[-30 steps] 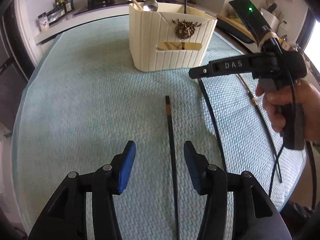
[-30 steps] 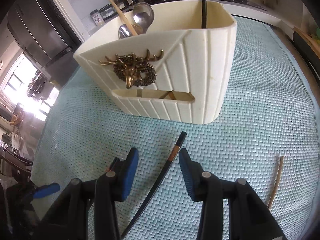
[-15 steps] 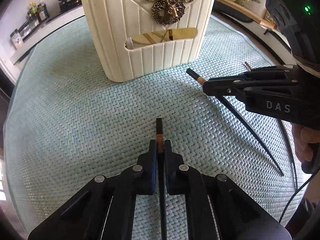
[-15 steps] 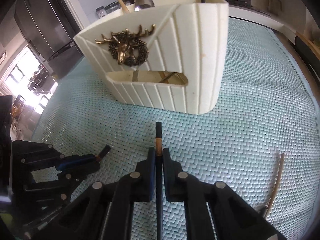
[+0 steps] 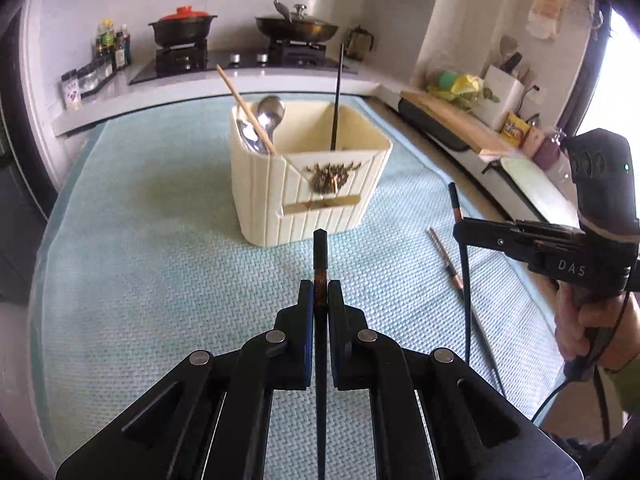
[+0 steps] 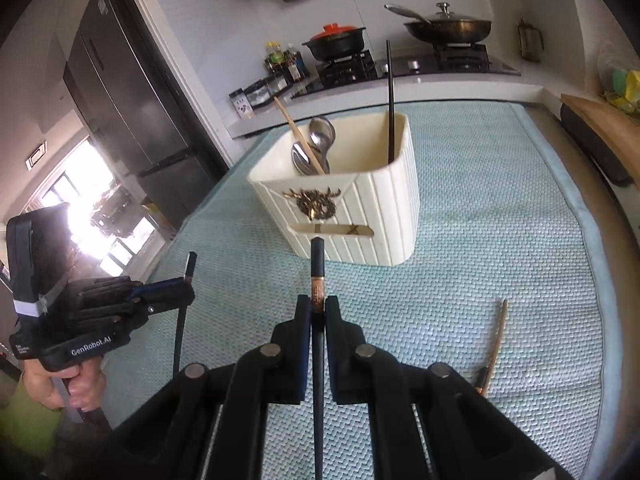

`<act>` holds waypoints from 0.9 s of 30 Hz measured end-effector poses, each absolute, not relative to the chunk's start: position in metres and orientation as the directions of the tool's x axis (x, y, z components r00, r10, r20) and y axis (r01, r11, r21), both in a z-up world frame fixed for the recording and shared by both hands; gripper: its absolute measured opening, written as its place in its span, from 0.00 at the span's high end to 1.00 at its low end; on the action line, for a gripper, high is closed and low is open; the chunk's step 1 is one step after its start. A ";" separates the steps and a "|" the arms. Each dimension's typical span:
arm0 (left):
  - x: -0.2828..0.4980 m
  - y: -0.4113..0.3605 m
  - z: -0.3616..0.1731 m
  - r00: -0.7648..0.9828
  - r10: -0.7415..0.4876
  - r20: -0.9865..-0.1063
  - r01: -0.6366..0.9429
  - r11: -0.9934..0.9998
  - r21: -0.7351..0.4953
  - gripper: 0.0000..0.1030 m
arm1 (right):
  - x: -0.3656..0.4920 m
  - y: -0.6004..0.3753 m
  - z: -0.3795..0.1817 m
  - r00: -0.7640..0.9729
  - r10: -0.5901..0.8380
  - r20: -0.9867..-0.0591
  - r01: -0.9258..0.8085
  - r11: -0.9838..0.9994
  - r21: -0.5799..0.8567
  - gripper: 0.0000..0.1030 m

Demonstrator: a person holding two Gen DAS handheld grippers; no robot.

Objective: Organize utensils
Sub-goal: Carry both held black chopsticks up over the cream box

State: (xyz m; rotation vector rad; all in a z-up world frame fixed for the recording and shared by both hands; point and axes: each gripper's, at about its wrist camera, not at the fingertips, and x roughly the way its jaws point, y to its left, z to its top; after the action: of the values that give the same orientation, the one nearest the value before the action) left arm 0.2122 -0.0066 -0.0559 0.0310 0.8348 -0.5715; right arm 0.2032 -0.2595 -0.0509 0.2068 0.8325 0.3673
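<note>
Since 1 s ago, left gripper (image 5: 319, 292) and right gripper (image 6: 317, 308) fingers, then apart, each clamp 1 black chopstick (image 5: 320, 252) (image 6: 317, 264) lifted off the teal mat (image 5: 160, 280), before the cream holder (image 5: 308, 188).

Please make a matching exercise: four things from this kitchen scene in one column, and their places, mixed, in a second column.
1. spoons
2. wooden chopstick
3. pot with red lid
4. black chopstick

a. on the stove
b. lying on the mat
c. in the left gripper
d. in the cream holder

Pairs: 1-d, 2-b, 3-a, 4-c
</note>
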 end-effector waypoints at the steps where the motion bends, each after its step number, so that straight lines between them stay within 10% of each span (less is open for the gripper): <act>1: 0.212 -0.004 -0.045 0.544 -0.474 -0.693 0.489 0.850 -0.198 0.96 | 0.200 -0.258 -0.039 0.635 0.400 -0.661 -0.246 0.916 0.318 0.93; 27: 0.229 0.011 0.127 0.709 -0.481 -0.516 0.488 0.862 -0.134 0.96 | 0.169 -0.256 0.130 0.829 0.348 -0.437 -0.337 0.936 0.106 0.93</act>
State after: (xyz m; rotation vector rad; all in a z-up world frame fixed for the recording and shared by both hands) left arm 0.2289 0.0112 0.1274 0.0126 0.5695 -0.5380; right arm 0.1689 -0.2558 0.1296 0.0252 0.4683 0.3635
